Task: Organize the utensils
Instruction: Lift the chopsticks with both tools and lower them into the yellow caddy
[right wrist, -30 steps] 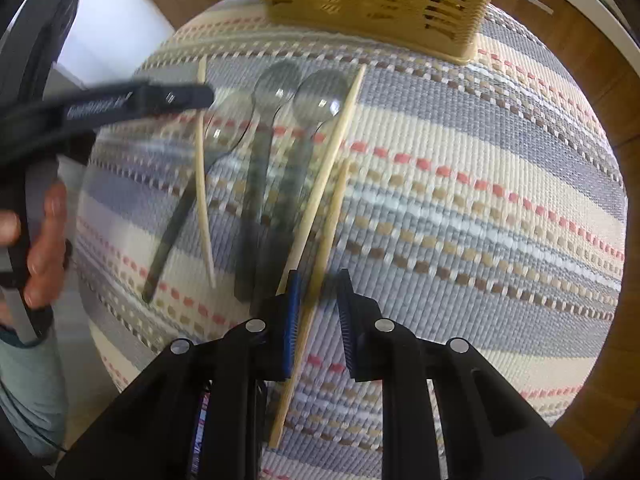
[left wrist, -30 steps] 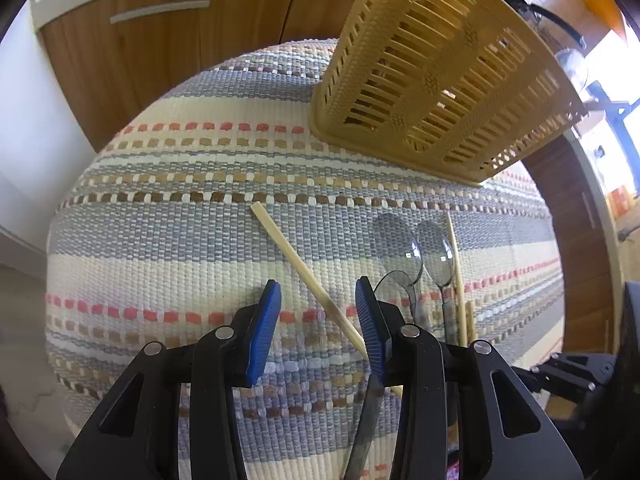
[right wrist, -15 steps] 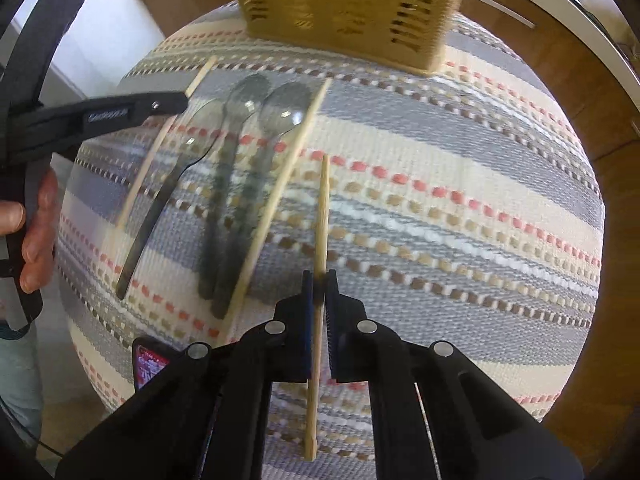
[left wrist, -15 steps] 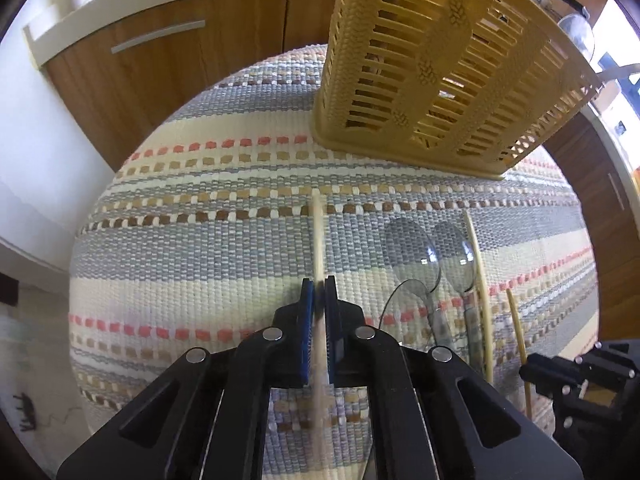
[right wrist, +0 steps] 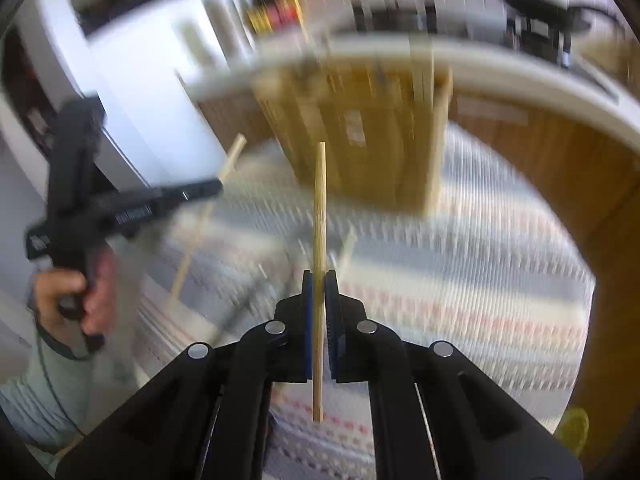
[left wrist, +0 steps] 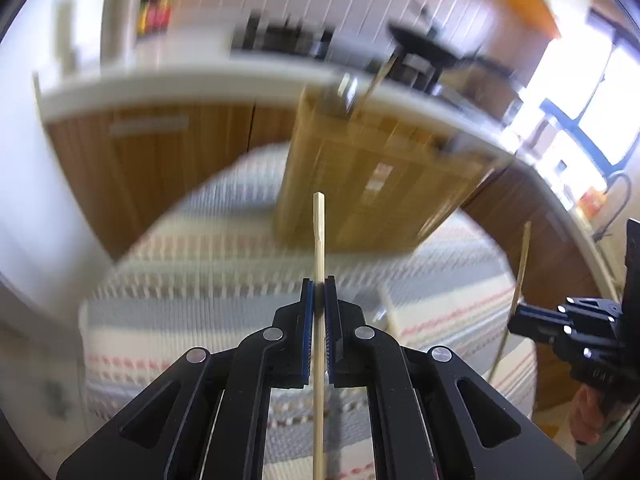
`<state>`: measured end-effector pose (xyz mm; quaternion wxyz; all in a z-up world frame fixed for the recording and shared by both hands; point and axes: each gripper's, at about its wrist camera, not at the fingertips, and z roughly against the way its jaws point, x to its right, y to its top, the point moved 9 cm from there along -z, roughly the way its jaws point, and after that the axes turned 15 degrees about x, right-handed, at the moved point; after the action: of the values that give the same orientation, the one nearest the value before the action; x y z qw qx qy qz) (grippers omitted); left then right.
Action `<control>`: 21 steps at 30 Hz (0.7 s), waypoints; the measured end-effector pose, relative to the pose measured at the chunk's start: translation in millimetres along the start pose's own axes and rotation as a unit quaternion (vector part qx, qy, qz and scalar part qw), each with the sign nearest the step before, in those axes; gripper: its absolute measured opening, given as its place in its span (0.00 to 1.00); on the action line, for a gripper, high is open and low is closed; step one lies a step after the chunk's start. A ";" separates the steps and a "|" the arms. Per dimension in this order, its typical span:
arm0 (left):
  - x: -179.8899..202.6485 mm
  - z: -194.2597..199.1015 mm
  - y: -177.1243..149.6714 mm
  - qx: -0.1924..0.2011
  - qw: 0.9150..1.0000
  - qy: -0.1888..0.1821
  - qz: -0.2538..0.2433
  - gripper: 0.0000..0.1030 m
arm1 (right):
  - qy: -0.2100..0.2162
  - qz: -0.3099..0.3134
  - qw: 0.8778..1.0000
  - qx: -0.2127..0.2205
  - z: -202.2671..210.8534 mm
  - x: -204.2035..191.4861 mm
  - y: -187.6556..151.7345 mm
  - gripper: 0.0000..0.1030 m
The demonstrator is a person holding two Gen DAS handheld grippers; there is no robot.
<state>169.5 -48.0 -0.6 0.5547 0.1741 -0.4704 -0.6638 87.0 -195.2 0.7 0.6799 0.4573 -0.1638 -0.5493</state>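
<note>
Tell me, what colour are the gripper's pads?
Blue pads, clearest in the right wrist view.

A striped woven cloth (left wrist: 208, 280) covers the surface, with a yellow slatted basket (left wrist: 372, 184) standing on it.

— Where does your left camera look from?

— It sits behind the left gripper (left wrist: 319, 292) and faces forward along its fingers, over the striped cloth (left wrist: 200, 272) toward the yellow basket (left wrist: 372, 184) and the wooden cabinets (left wrist: 160, 160). The right gripper (left wrist: 516, 322) shows at its right edge.

— And your right camera?

— The same way: behind the right gripper (right wrist: 319, 284), facing the basket (right wrist: 360, 128) from close above the cloth (right wrist: 460, 240). The left gripper (right wrist: 218, 188) shows on its left side.

— What do both views share?

— The basket, the cloth, the cabinets and the white counter (left wrist: 200, 80). The surroundings are blurred in both views.
</note>
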 end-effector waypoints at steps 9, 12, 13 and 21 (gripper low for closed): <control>51.9 70.5 125.4 0.211 0.976 -0.027 -0.051 0.03 | 0.007 0.004 0.976 0.218 62.1 -25.5 129.1 0.04; 64.0 74.4 155.2 0.258 0.964 -0.027 -0.060 0.03 | -0.004 0.005 0.965 0.260 64.6 -23.7 167.7 0.04; 67.1 73.6 166.0 0.278 0.958 -0.036 -0.057 0.03 | -0.008 0.004 0.963 0.270 64.7 -21.7 175.4 0.04; 61.5 40.0 184.7 0.355 0.933 -0.051 -0.032 0.03 | -0.090 0.030 0.947 0.308 43.2 7.3 210.3 0.04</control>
<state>225.2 -75.3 188.2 0.4105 0.3408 -0.6969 -0.4792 183.7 -225.4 190.1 0.5044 0.5882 -0.3988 -0.4905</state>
